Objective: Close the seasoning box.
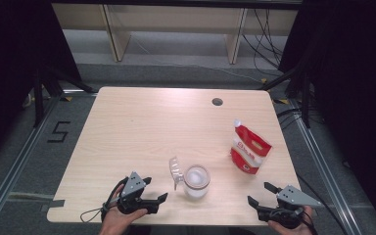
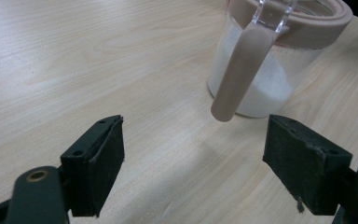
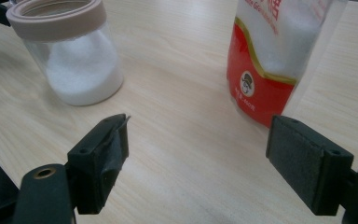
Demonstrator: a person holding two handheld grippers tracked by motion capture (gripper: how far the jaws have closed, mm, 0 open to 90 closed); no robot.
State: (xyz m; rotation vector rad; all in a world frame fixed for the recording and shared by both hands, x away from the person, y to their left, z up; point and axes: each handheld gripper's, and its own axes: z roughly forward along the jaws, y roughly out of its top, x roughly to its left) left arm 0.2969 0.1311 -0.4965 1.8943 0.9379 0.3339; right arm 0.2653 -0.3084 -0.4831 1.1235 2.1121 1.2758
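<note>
jar top cut off, pouch cropped

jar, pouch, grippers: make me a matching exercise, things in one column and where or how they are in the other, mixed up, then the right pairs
Things:
1. jar
2. pouch
3. left gripper
4. cable hole

Places or states:
A. far part of the table, right of its middle
B. red and white, standing right of the jar
C. lid flipped open, white grains inside
D. jaws open and empty, near edge, just left of the jar

Pairs: 1-C, 2-B, 3-D, 4-A
</note>
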